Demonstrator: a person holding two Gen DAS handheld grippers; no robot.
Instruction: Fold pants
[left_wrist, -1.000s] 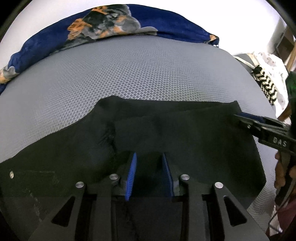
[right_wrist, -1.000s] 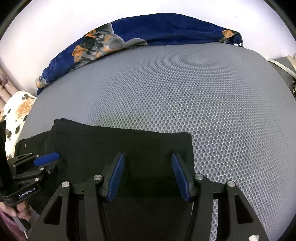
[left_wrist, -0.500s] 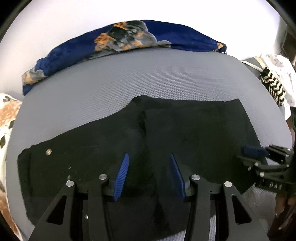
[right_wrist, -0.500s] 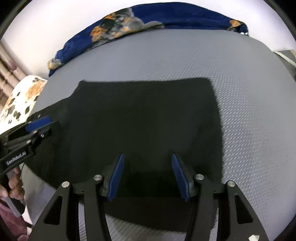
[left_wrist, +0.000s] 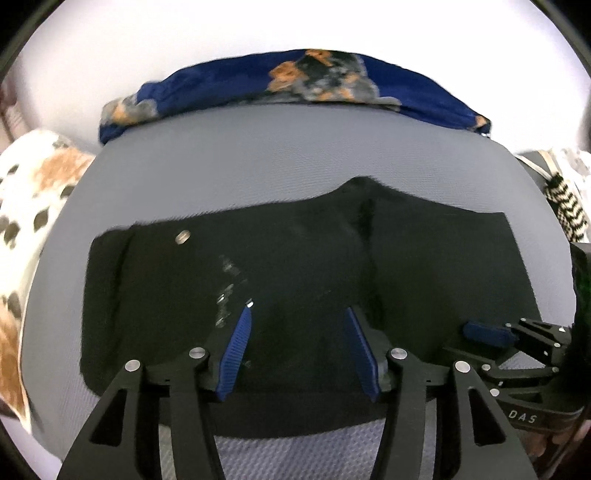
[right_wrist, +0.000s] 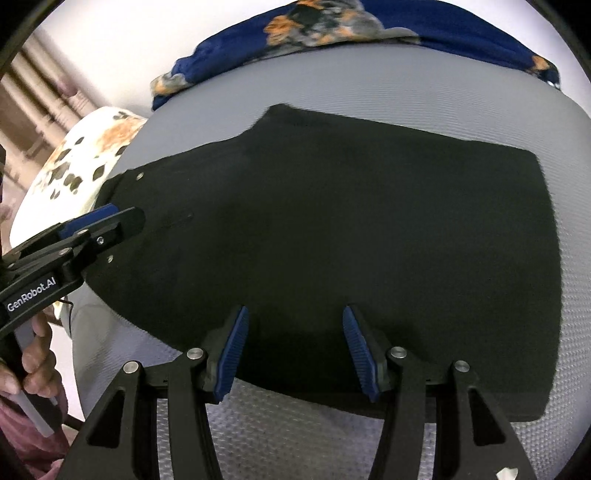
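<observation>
On grey mat (right_wrist: 369, 92) | black pants (right_wrist: 332, 221) flat | both tools open

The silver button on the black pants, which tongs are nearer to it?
Left. The left tongs hover beside the button; the right tongs sit at the pants' near edge, farther off.

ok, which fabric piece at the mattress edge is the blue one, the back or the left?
The back one: the blue blanket with orange-grey print along the far edge. The left cloth is white with brown and grey spots.
</observation>
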